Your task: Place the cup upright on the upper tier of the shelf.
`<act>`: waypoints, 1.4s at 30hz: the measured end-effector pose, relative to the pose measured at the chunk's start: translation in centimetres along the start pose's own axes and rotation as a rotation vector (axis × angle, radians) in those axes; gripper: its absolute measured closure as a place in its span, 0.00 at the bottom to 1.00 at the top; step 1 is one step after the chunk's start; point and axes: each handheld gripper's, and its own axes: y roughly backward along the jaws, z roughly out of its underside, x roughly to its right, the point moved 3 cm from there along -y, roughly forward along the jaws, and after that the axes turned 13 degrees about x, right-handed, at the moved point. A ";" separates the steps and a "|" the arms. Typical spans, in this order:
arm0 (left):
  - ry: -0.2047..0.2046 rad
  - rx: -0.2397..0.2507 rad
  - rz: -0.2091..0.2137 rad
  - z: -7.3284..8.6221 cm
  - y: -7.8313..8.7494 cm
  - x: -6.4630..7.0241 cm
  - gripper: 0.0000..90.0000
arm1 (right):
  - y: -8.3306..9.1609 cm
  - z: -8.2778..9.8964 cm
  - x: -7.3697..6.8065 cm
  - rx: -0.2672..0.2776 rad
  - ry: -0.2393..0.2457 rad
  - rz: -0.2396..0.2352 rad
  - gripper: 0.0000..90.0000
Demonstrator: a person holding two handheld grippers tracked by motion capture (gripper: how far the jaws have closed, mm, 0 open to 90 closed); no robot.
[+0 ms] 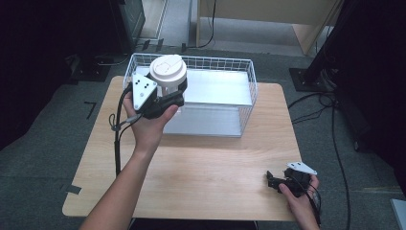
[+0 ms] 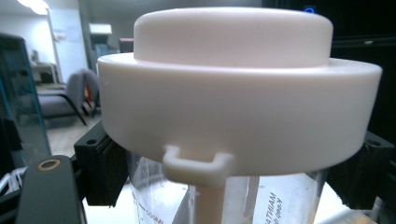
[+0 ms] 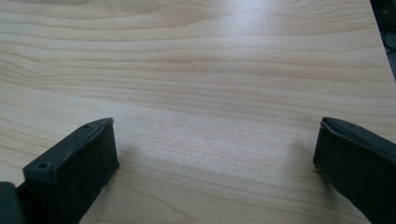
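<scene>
Both forearms are bare, no sleeves anywhere. The left claw (image 1: 173, 98) is black and chunky, topped by a grey three-cornered plate with dark dots, a black cable trailing off it. The right claw (image 1: 271, 180) is black too, same grey plate, thick blocky jaws with small screw holes.

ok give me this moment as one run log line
left gripper: shut on lidded cup, held over wire basket | right gripper: open, low over table, nothing between fingers
</scene>
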 end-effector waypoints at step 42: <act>-0.007 -0.078 -0.095 2.3 -10.1 -3.1 0.12 | 0.0 0.0 0.0 0.002 0.002 -0.008 0.00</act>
